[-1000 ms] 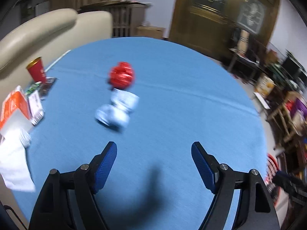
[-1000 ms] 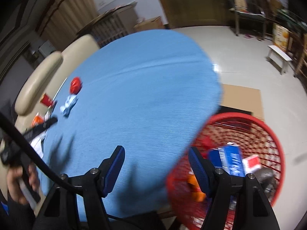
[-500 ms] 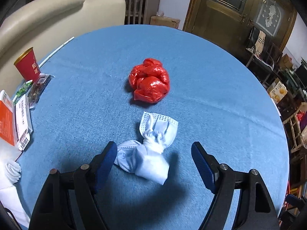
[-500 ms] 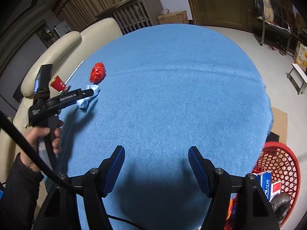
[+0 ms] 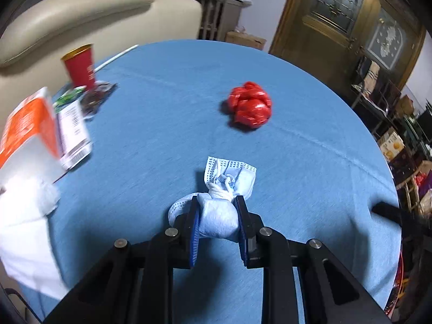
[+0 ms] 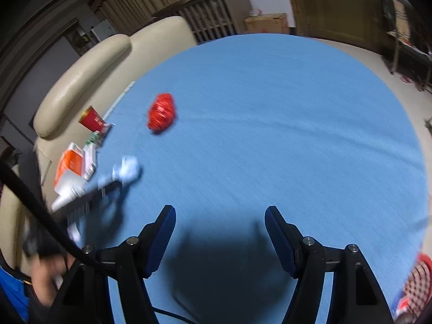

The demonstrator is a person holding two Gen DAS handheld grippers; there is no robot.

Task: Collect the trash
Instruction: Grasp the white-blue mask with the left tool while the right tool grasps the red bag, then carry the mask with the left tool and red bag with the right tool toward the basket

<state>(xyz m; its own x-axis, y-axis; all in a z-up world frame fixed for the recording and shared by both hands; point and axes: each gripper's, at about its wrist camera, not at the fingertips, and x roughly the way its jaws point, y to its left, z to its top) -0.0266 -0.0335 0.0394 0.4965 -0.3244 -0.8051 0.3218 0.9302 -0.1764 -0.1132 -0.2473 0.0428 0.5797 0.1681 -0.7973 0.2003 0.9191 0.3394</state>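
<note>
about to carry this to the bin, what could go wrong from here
The left gripper, whose jaws have just been closing, pinches only the rear half of the balled face mask; the loose flap and strap loop could snag or slip free on lifting. The red basket sits off the far table edge, so a long carry risks dropping it. The open right gripper is nearby and could collide.

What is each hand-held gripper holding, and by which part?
Left hand-held gripper has just closed on the bunched face mask, at its rolled body. Right hand-held gripper holds nothing.

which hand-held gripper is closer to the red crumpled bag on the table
Left. The left hand-held gripper, whose jaws have just been closing, is clamped on the blue face mask just short of the red crumpled bag. The right hand-held gripper hovers open, farther back.
</note>
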